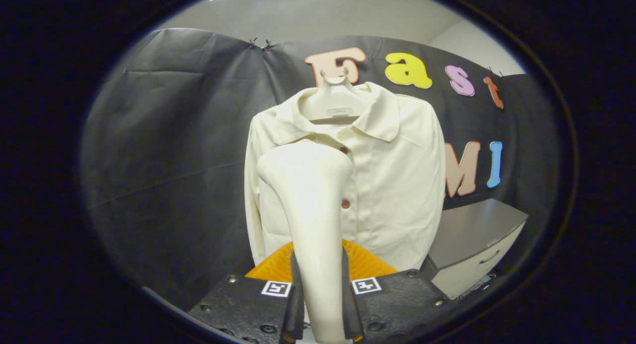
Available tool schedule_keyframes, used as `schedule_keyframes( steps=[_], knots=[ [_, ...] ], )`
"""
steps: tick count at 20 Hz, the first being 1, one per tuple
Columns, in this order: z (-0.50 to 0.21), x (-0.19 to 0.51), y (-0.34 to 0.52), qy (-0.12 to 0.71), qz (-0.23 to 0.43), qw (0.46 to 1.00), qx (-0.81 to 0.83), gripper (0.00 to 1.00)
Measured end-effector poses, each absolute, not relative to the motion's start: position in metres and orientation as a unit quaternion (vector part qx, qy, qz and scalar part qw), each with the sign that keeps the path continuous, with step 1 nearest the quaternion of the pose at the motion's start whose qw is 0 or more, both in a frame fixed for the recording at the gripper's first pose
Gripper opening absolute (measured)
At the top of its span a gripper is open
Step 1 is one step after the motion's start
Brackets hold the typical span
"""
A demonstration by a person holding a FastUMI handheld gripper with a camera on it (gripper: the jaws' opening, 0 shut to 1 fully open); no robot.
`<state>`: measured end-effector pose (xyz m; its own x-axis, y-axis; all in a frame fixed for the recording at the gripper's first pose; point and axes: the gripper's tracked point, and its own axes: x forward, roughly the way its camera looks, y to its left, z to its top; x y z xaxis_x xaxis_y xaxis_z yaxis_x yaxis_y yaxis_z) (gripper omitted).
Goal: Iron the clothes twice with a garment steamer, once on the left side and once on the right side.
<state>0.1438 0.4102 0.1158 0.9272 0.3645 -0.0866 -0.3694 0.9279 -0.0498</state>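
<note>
A cream button-up shirt (392,185) hangs on a pale hanger (334,103) in front of the booth's black wall. My gripper (318,294) is shut on the handle of a cream garment steamer (310,205), both fingers pressing its sides. The steamer rises from between the fingers, and its broad head sits against or just in front of the shirt's left chest, below the collar. Whether the head touches the cloth I cannot tell. Red-brown buttons (345,203) run down the shirt's middle, right beside the steamer.
A low grey-topped cabinet (472,244) with a drawer handle stands to the right of the shirt's hem. An orange ribbed part (365,264) shows just behind the fingers.
</note>
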Motion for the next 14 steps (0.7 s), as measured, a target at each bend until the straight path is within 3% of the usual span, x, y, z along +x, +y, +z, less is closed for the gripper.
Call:
schedule_keyframes(
  steps=[14],
  knots=[
    [0.069, 0.202, 0.462, 0.064, 0.185, 0.979, -0.058, 0.3]
  ],
)
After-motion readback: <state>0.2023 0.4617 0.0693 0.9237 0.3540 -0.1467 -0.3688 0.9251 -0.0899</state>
